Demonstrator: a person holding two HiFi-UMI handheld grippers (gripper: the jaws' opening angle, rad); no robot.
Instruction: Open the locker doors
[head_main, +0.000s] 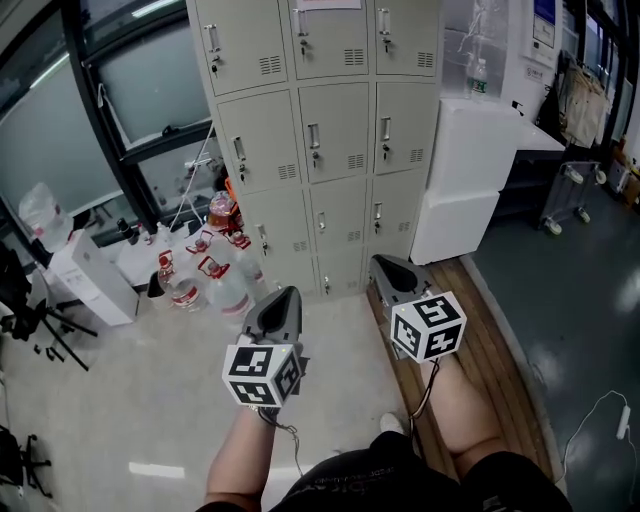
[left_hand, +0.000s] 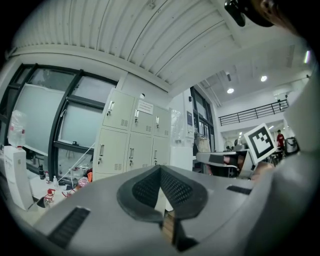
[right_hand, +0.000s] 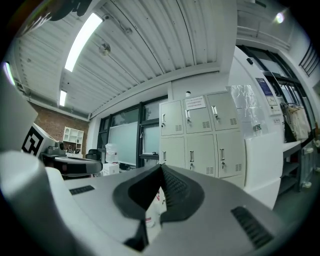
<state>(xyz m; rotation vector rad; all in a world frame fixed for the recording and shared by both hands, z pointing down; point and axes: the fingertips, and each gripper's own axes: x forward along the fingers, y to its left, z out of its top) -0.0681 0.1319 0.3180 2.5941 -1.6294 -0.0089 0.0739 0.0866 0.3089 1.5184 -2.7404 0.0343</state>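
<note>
Black ribbed fingers (left_hand: 145, 190) of the left gripper (head_main: 284, 296) meet at their tips, empty; the right gripper (head_main: 384, 262) is likewise pressed together on nothing. Well ahead stands the beige metal locker bank (head_main: 330, 130), its visible doors closed. Only the right gripper view shows a lit ceiling strip light (right_hand: 82, 32).

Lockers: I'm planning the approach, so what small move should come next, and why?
Probably bring the right tool forward toward a door handle. Every door of the lockers looks shut. The right tool and the left tool are both shut, empty and well short of the doors, so nothing can be pulled yet.
</note>
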